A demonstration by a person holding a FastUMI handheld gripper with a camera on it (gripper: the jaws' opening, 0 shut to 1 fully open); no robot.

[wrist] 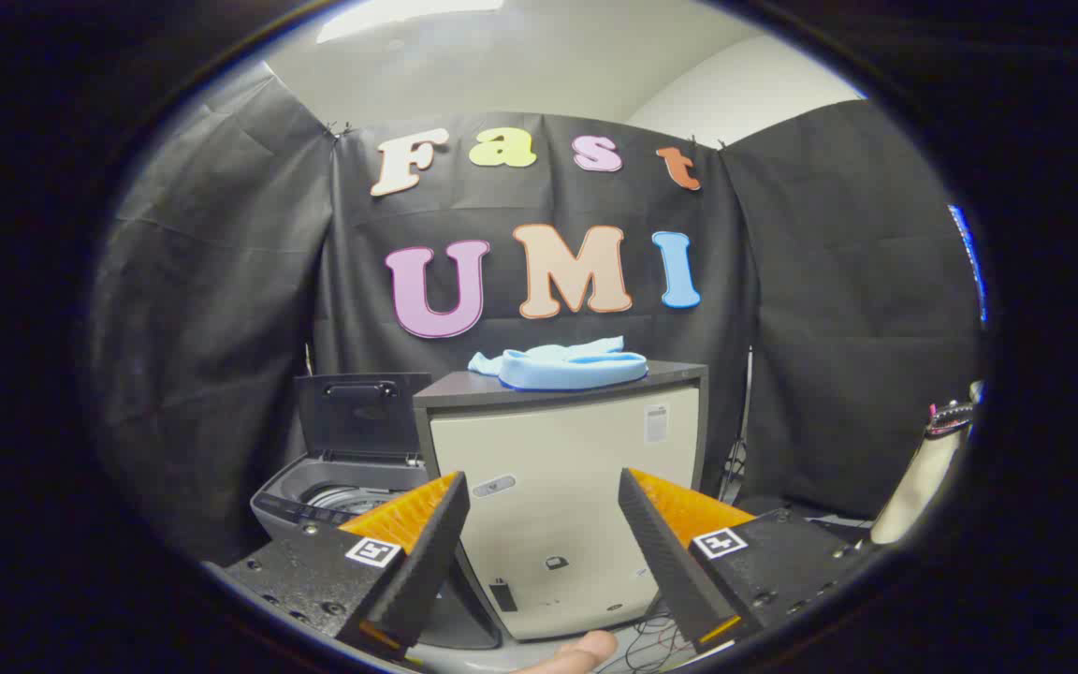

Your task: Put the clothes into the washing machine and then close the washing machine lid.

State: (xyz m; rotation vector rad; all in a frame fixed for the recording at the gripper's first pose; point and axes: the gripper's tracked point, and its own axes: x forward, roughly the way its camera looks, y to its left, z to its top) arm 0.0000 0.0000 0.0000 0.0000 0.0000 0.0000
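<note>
Booth, clothes [562, 367] beyond (parted) gripper [544, 496]

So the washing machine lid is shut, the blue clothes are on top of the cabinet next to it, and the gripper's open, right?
Not quite: the gripper view shows the washing machine with its lid raised, drum exposed. The rest holds: the blue clothes lie on the cabinet beside it, and the gripper is open, holding nothing.

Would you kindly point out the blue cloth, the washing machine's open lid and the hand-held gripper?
blue cloth [569, 368]: gripper view, middle of the bundle.
washing machine lid [359, 414]: gripper view, raised inner panel.
hand-held gripper [544, 548]: gripper view, midway between open fingertips.
</note>
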